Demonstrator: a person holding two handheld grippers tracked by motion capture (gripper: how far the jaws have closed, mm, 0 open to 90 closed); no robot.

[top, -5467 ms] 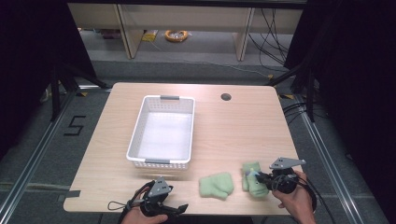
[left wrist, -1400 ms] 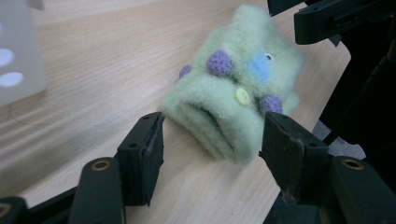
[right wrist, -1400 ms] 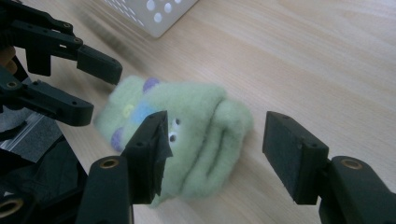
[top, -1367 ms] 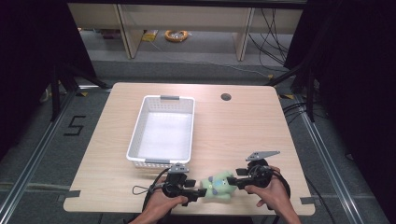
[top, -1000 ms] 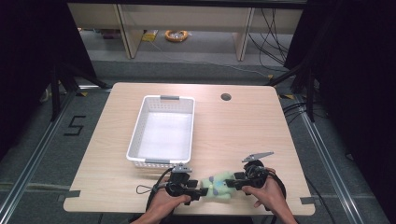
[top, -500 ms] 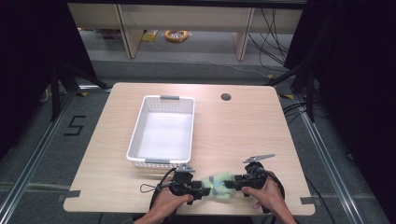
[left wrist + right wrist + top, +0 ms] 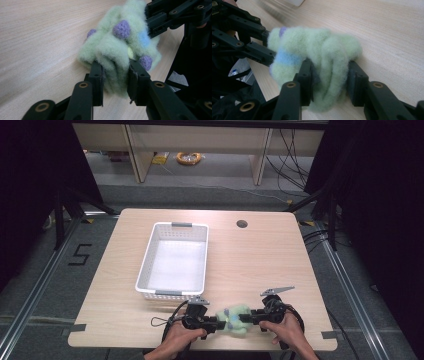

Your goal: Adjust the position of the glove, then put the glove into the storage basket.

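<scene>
The fuzzy green bundle (image 7: 235,319) lay on the worktop (image 7: 260,260) near its front edge, pinched between the left claw (image 7: 216,323) and right claw (image 7: 248,317), whose jaws had just been closing.

my bench in a lab: a bare wooden table (image 7: 260,265) on a taped, numbered floor (image 7: 82,255), black curtains (image 7: 380,195) around, cables (image 7: 295,150) trailing behind.

Your left gripper (image 7: 216,322) and right gripper (image 7: 251,316) meet at the green socks (image 7: 235,318) near the table's (image 7: 260,260) front edge, jaws having just been closing with the bundle pinched between them from both sides. The white basket (image 7: 175,260) stands just behind, apart from the bundle.
</scene>
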